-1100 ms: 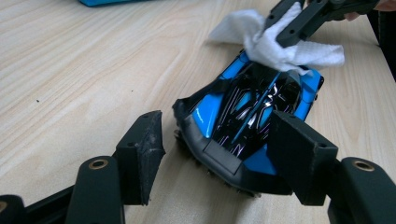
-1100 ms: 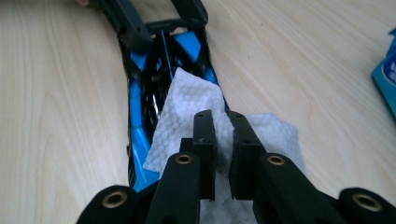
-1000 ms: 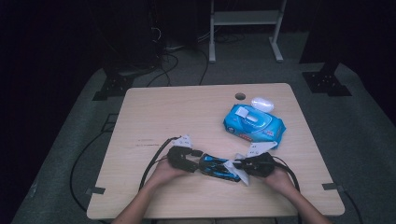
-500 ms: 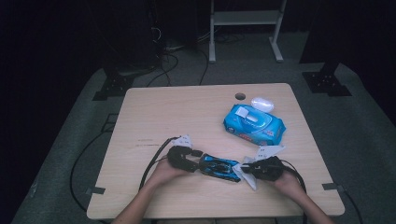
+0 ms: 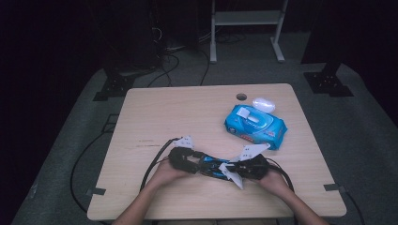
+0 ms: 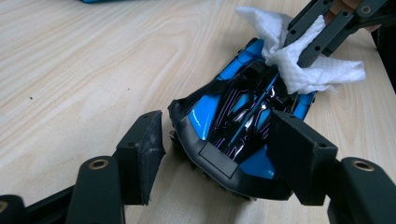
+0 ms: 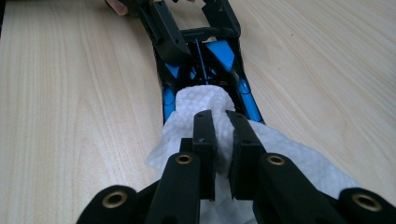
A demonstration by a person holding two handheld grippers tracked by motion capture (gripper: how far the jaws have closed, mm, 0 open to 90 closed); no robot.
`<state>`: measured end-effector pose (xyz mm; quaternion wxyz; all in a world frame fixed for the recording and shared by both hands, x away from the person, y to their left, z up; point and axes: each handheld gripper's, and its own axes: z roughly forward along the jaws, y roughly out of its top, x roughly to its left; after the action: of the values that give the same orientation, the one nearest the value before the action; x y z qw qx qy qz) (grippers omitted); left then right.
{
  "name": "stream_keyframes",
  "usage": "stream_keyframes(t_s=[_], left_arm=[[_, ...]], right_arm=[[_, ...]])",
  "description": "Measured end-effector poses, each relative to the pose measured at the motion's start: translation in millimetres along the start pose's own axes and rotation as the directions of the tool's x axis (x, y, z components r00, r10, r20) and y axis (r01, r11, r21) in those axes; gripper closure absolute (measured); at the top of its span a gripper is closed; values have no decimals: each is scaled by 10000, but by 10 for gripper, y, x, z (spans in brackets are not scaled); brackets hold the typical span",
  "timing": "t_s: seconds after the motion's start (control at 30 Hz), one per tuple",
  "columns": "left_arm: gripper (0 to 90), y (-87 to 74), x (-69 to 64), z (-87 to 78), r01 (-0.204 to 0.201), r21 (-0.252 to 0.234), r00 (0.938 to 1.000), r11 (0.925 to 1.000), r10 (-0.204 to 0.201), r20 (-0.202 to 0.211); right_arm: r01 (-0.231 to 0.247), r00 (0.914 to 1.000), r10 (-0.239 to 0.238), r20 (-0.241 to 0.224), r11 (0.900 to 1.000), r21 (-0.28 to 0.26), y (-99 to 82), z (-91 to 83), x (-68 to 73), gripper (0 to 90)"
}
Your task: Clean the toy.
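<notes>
A blue and black toy car (image 6: 238, 135) lies on the tabletop (image 5: 187, 112) near the front edge. The left claw (image 6: 219, 149) has just been closing a little and sits around one end of the car. The right claw (image 7: 222, 135) is pinching a white wipe (image 7: 205, 102) that rests on the car's other end.

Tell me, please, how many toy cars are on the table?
1. The blue and black toy car lies near the table's front edge, between the left gripper and the right gripper, which presses a white wipe on it. Nothing suggests another is hidden.
</notes>
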<state>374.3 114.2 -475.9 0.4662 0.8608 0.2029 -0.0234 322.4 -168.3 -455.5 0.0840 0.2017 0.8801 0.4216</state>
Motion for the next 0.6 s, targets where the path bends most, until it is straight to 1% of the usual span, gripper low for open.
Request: stream_keyframes(t_s=[0.03,0.07,0.17,0.2,0.23,0.3,0.33,0.4,0.43,0.47,0.5,0.53,0.57,0.6], left_arm=[[372,1,0,1,-34,2,10000,10000,34,-2],[372,3,-2,2,-50,9,10000,10000,50,-5],[378,2,-1,2,-7,13,10000,10000,7,34],[378,1,0,0,45,22,10000,10000,-45,53],[378,2,7,-4,9,58,10000,10000,-9,44],[377,3,10,-10,134,74,9999,9999,-134,1],[375,3,13,-12,188,71,9998,9998,-188,-21],[374,3,17,-16,342,152,9994,9993,-342,-6],[375,2,17,-14,409,144,9992,9991,-409,7],[377,3,18,-14,425,180,9991,9989,-425,16],[380,3,13,-11,500,185,9987,9986,-501,70],[396,5,10,-9,546,190,9984,9983,-548,101],[404,6,6,-7,567,206,9983,9982,-570,129],[413,8,2,-4,577,216,9982,9981,-580,130]], right_arm=[[-48,10000,48,-16,10000,-4,-13,-9,-8,824],[-1,10000,1,41,10000,58,-28,-25,-20,824],[-115,9998,111,168,9997,229,-102,-89,-64,823],[-233,9995,227,216,9994,272,-133,-113,-82,823],[-416,9989,411,208,9988,263,-164,-138,-107,819],[-621,9975,609,366,9975,329,-213,-181,-160,811],[-753,9966,742,352,9967,306,-235,-194,-191,798],[-1190,9928,1187,130,9927,219,-260,-196,-243,772],[-1271,9919,1271,40,9917,213,-263,-189,-261,747],[-1367,9906,1366,69,9904,208,-261,-182,-275,695],[-1491,9888,1489,88,9885,232,-258,-177,-294,664],[-1676,9858,1678,-33,9854,289,-260,-176,-326,628],[-1788,9838,1791,-60,9835,279,-263,-173,-345,586],[-1951,9807,1955,-92,9803,307,-269,-170,-374,563]])
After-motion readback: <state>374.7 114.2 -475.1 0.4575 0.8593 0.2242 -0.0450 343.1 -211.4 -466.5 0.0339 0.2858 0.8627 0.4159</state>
